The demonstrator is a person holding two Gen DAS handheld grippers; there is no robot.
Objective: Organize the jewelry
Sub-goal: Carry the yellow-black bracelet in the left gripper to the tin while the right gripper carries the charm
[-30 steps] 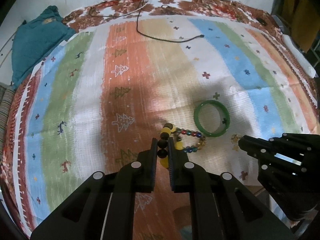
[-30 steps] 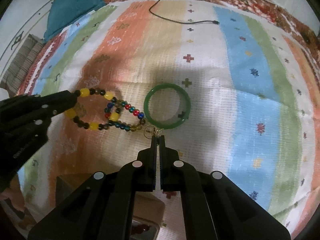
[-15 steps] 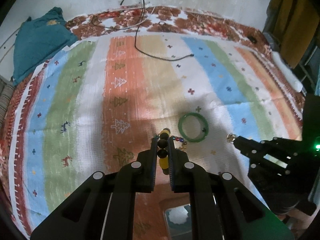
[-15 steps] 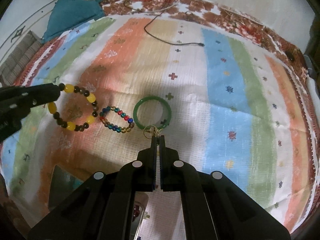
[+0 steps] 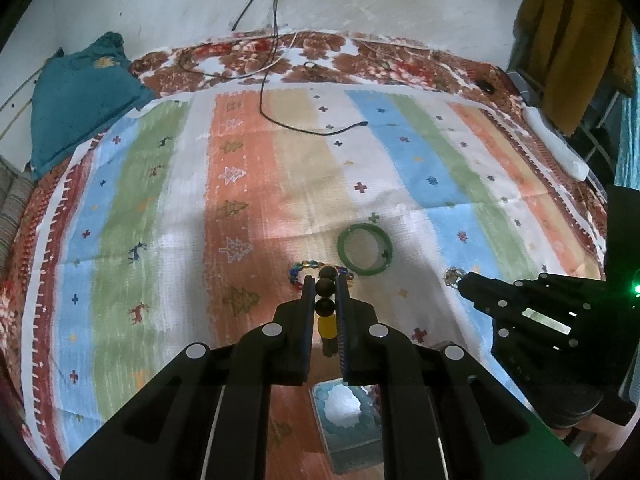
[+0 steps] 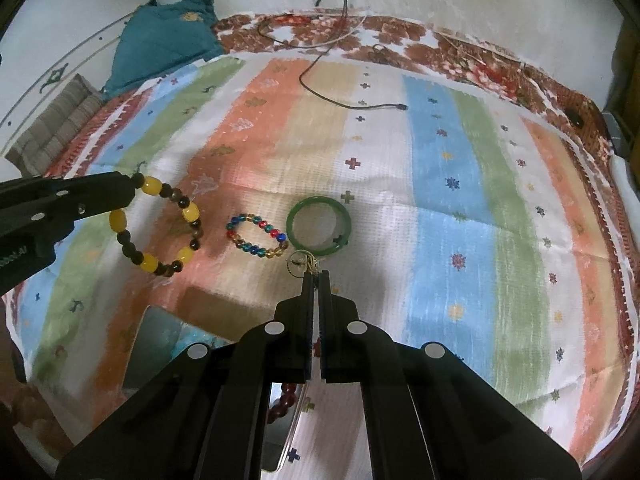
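Bed: wide bed covered by a striped cloth (image 6: 440,208) in orange, blue, green and white; every place below is given against the green bangle.
Box: shiny lidded box (image 6: 168,336) near the lower frame edge, well below-left of the bangle, partly hidden by the right tongs; red beads show inside it.
Left tongs (image 5: 325,294): clenched on a large bracelet of yellow and dark brown round beads (image 6: 160,226), which hangs free, left of the bangle.
Right tongs (image 6: 316,276): clenched on a thin gold wire earring (image 6: 301,263), held just below the bangle.
Green bangle: smooth green stone ring (image 6: 319,226) lying flat on the cloth.
Small bracelet: loop of red, blue and amber glass beads (image 6: 258,236) lying just left of the bangle.
Risk: the earring is pinched only at the very tips, so a jolt could probably drop it into the cloth's busy pattern; the swinging bead bracelet could snag the box rim, since only a few beads are gripped.
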